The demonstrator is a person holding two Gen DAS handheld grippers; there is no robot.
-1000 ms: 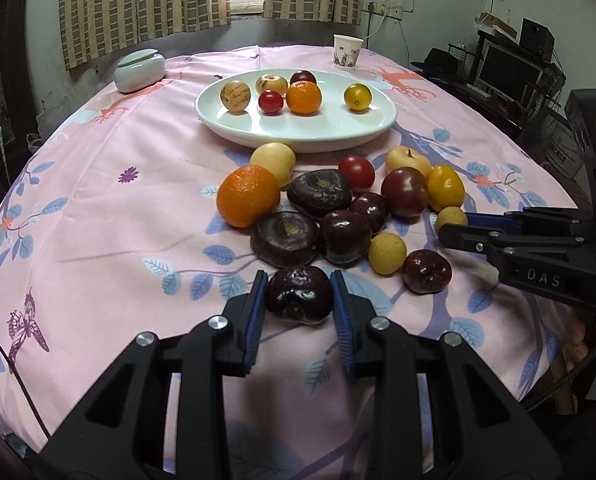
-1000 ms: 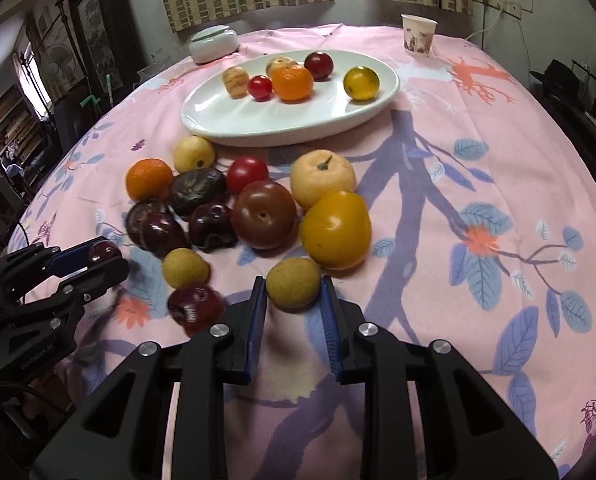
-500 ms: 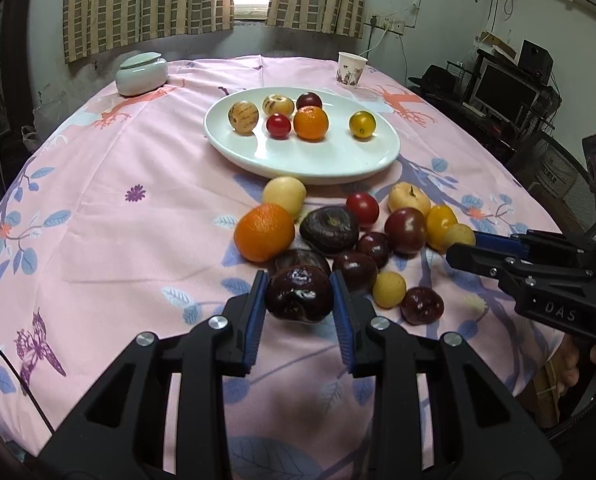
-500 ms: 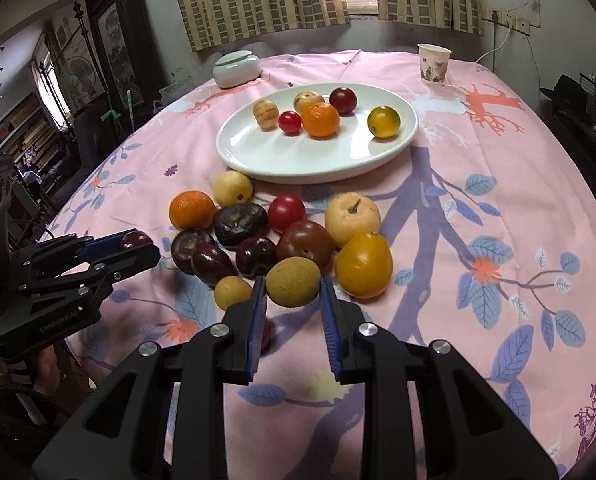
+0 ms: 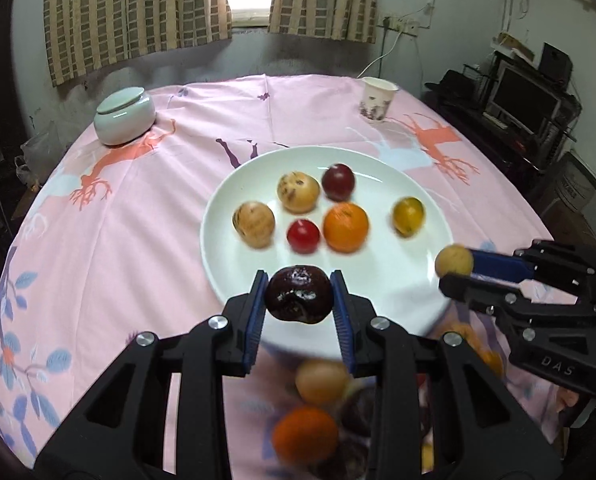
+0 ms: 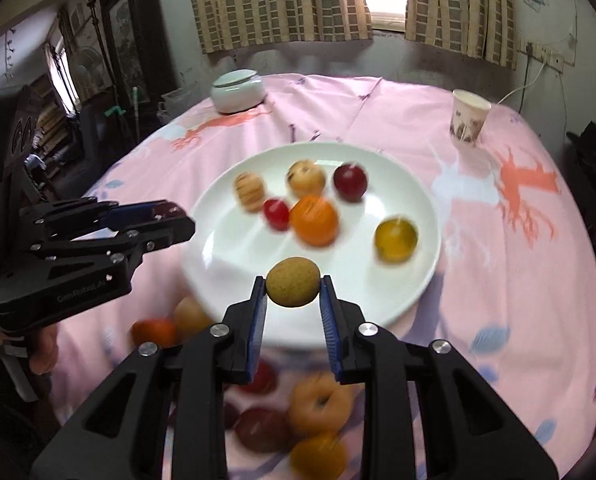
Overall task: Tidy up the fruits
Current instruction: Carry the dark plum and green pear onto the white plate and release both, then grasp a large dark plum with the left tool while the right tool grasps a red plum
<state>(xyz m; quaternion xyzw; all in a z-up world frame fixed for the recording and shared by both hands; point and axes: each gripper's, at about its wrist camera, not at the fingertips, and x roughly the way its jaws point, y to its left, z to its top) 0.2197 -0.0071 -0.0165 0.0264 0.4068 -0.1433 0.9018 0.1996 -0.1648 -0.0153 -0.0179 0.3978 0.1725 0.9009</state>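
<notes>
The left gripper's fingers (image 5: pixel 258 300) clamp a glossy dark purple plum (image 5: pixel 299 294) above the near rim of the white oval ceramic plate (image 5: pixel 377 276). The right gripper's fingers (image 6: pixel 259 304) grip a small tan-green round fruit (image 6: pixel 293 281) over the plate's near edge, other fruits lying nearer on the pink worktop (image 5: pixel 138 208).

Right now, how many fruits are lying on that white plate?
6 on the white plate: two speckled tan fruits, a dark red plum, a small red fruit, an orange and a yellow-green fruit. The grippers might hide more at the near rim.
</notes>
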